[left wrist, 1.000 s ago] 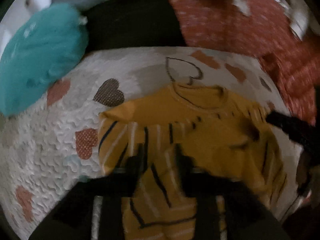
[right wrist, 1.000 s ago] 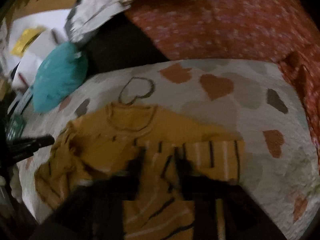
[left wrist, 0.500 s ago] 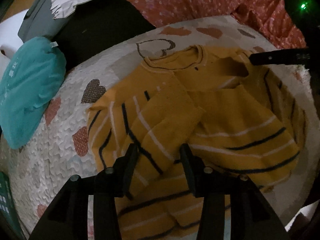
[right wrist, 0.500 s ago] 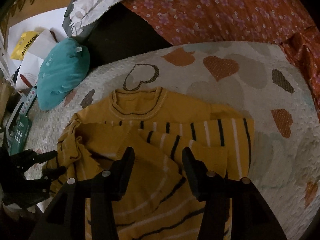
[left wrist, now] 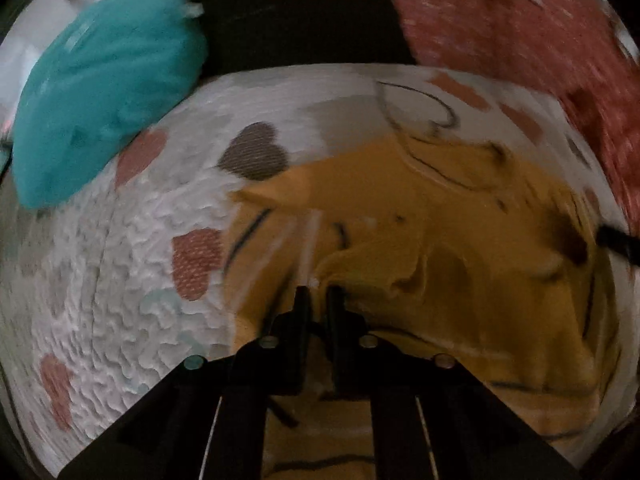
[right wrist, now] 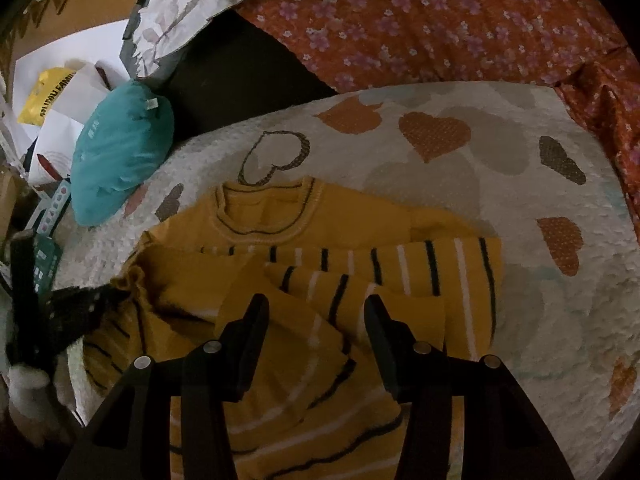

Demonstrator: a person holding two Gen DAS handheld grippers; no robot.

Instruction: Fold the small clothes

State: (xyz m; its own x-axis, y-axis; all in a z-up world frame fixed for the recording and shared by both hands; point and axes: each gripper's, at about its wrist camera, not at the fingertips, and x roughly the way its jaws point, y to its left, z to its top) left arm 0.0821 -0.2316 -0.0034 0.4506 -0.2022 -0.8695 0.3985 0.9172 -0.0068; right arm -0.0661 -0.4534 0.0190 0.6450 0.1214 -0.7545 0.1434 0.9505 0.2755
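Observation:
A yellow sweater (left wrist: 460, 240) with dark and white stripes lies partly folded on a white quilt (left wrist: 140, 260) printed with hearts. My left gripper (left wrist: 318, 292) is down on the sweater's left part, its jaws closing with a pinched ridge of yellow knit between the pads. In the right wrist view the sweater (right wrist: 260, 216) shows its collar at the far side and a striped sleeve folded across. My right gripper (right wrist: 316, 308) hovers open over the sweater's middle, nothing gripped. The left gripper (right wrist: 80, 308) shows dark at the sweater's left edge.
A teal cushion (right wrist: 120, 160) lies at the quilt's far left corner. Red floral cloth (right wrist: 440, 20) runs along the back and right side. Paper bags and boxes (right wrist: 52, 92) crowd the far left. Bare quilt (right wrist: 520, 160) lies to the sweater's right.
My left gripper dropped onto the sweater and its jaws came almost together on a fold of knit. The right gripper stayed about where it was, still open.

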